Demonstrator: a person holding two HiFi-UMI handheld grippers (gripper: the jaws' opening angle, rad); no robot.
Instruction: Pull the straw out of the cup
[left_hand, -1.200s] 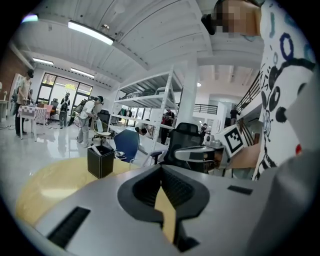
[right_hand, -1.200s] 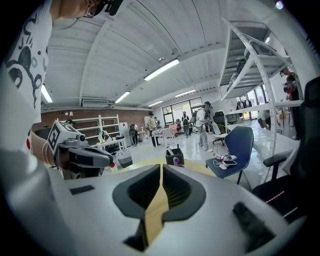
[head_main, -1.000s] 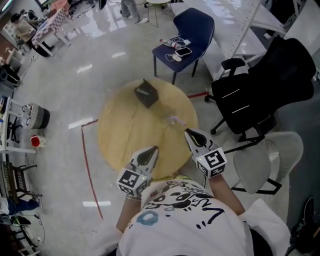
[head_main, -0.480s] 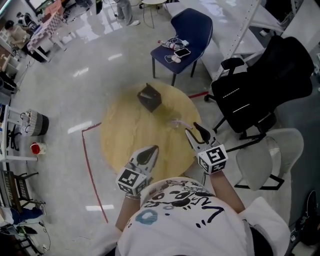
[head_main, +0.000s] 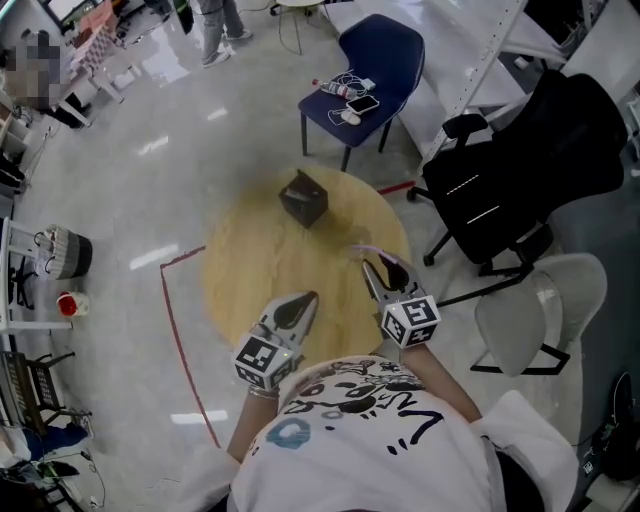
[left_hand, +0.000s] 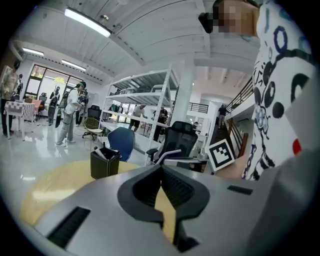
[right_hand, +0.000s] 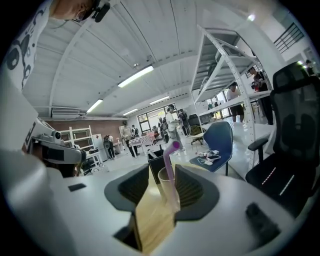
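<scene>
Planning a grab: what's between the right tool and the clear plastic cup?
Only bare round wooden table, per right gripper view; the right tool has just been opening, nothing gripped.

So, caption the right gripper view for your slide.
Right gripper, jaws just opened, with the clear plastic cup and bent purple straw between them, ungripped.

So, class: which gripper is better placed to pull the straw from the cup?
Right. The right gripper has just been opening its jaws, which frame the straw in the cup without gripping; the left gripper is shut, off to the side.
</scene>
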